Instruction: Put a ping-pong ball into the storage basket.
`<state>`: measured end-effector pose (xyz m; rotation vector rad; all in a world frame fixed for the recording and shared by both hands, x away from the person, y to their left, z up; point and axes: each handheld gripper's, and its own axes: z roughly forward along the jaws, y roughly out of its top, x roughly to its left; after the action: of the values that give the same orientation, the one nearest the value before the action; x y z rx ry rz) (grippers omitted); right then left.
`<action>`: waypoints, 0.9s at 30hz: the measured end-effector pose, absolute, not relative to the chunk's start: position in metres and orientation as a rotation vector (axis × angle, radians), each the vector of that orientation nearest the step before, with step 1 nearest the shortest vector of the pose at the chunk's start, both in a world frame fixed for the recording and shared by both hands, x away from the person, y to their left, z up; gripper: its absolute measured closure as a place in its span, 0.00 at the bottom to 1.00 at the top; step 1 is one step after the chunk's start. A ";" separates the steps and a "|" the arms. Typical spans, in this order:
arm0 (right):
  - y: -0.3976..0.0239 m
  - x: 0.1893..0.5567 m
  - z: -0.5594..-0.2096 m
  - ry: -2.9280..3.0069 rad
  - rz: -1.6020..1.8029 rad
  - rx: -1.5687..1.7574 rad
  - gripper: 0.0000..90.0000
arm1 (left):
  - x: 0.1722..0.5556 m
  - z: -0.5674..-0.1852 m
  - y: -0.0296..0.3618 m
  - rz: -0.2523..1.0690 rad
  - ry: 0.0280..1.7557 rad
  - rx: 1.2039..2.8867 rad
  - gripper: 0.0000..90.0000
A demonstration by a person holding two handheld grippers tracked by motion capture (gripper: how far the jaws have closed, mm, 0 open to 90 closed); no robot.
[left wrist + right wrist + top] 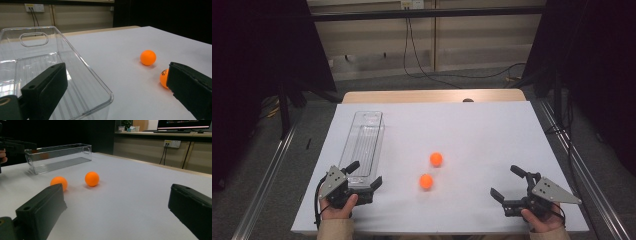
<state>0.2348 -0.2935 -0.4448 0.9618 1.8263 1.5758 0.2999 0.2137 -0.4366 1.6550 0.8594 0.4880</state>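
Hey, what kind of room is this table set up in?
Probably an office or lab workspace. A white-topped table stands between dark curtains, with wall sockets and trailing cables behind, and a monitor on a counter at the back.

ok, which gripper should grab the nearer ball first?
Left, probably. The left gripper sits open at the clear bin's near end, closer to the nearer ball than the open right gripper.
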 end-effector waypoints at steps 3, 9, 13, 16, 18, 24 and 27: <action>-0.293 0.235 -0.445 1.828 1.576 0.962 0.00 | 0.300 -0.437 0.214 0.486 0.860 1.664 0.04; -0.293 0.236 -0.445 1.838 1.574 0.952 0.00 | 0.299 -0.436 0.213 0.480 0.854 1.661 0.04; -0.292 0.236 -0.445 1.840 1.576 0.954 0.00 | 0.300 -0.437 0.212 0.474 0.848 1.668 0.04; -0.292 0.236 -0.445 1.842 1.577 0.951 0.00 | 0.300 -0.436 0.210 0.467 0.853 1.663 0.03; -0.293 0.236 -0.445 1.843 1.578 0.953 0.00 | 0.300 -0.436 0.209 0.464 0.842 1.674 0.03; -0.293 0.236 -0.445 1.839 1.581 0.951 0.00 | 0.300 -0.436 0.204 0.447 0.831 1.677 0.03; -0.293 0.236 -0.445 1.837 1.581 0.954 0.00 | 0.300 -0.436 0.203 0.442 0.828 1.680 0.03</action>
<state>0.2361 -0.2931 -0.4452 0.9536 1.8368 1.5810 0.3004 0.2027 -0.4363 1.6796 0.8277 0.4423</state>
